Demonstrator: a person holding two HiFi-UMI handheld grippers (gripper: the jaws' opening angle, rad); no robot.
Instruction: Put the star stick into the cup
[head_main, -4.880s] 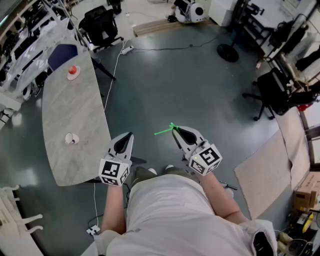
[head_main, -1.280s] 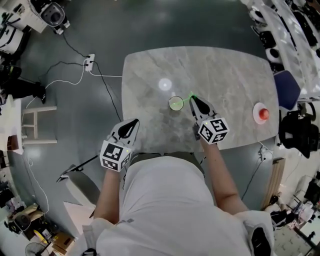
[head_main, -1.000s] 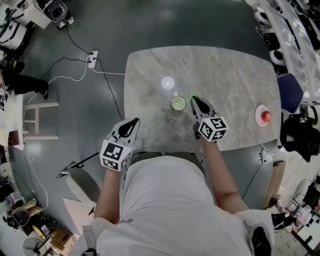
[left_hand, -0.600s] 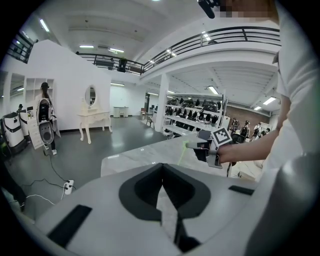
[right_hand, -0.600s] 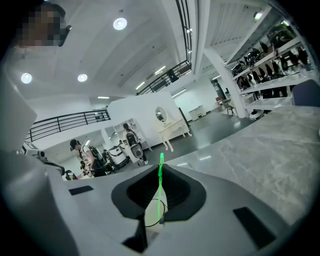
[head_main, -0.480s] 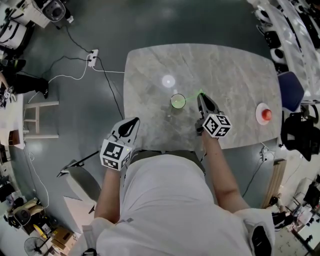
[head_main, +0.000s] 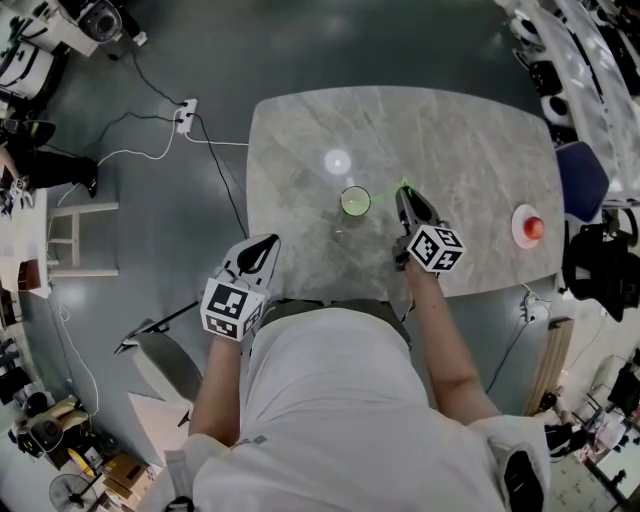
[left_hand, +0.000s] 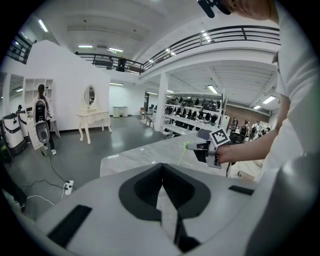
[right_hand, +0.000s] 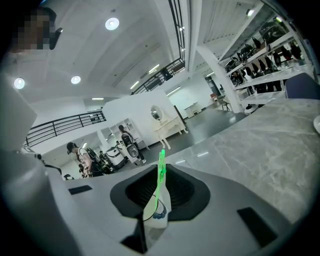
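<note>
Your right gripper has its jaws clamped on the star stick, pinched at the very tips, with the green star end showing right there. The shaft runs from the jaws' left side down to the cup. Its far end is at the cup's mouth, and the cup reads green inside. I can't tell how deep the stick sits. The cup stands upright on the counter, near those jaws and ahead-left of them.

Your left gripper has its jaws together with nothing between them. It's held off the counter's near edge, well apart from the cup.

Surface: grey marbled counter, rounded corners, glossy. There's one bright lamp reflection beyond the cup. Far right of your right jaws, a white dish carries a red thing near the counter's edge.

Room: dark polished floor, with a power strip and cables left of the counter. A blue chair sits past the counter's right end. The gripper views show a white hall with a railed mezzanine and ceiling spots. They also show a white dressing table with an oval mirror, racks of gear, and people standing well off.
</note>
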